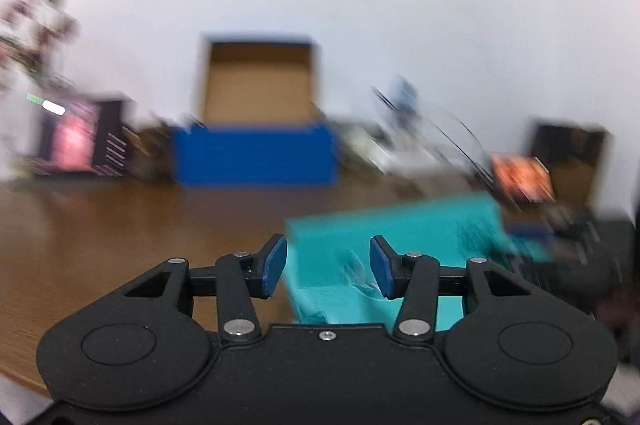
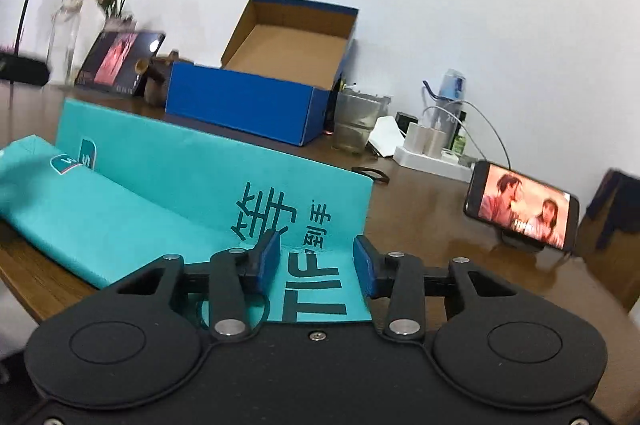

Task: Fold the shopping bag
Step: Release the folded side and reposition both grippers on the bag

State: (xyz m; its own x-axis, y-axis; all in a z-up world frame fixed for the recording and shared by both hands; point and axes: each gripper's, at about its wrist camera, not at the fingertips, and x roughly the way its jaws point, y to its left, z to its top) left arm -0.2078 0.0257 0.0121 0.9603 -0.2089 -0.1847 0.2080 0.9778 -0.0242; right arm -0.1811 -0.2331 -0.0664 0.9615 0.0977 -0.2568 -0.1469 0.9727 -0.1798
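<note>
Brown bench (image 2: 424,221) w/ teal bag (image 2: 132,209) lying part-folded, far flap upright. L gripper (image 1: 328,267) and R gripper (image 2: 316,263): fingers apart, holding nothing, bag between. Prob mid-fold; next needs flap pressed flat.

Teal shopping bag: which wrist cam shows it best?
Right wrist view. The teal shopping bag is sharp there: nearly its whole length lies across the wooden table, with its printed lettering, logo and an upright folded panel visible. The left wrist view is motion-blurred and shows only one end of it beyond the open left hand-held gripper.
</note>
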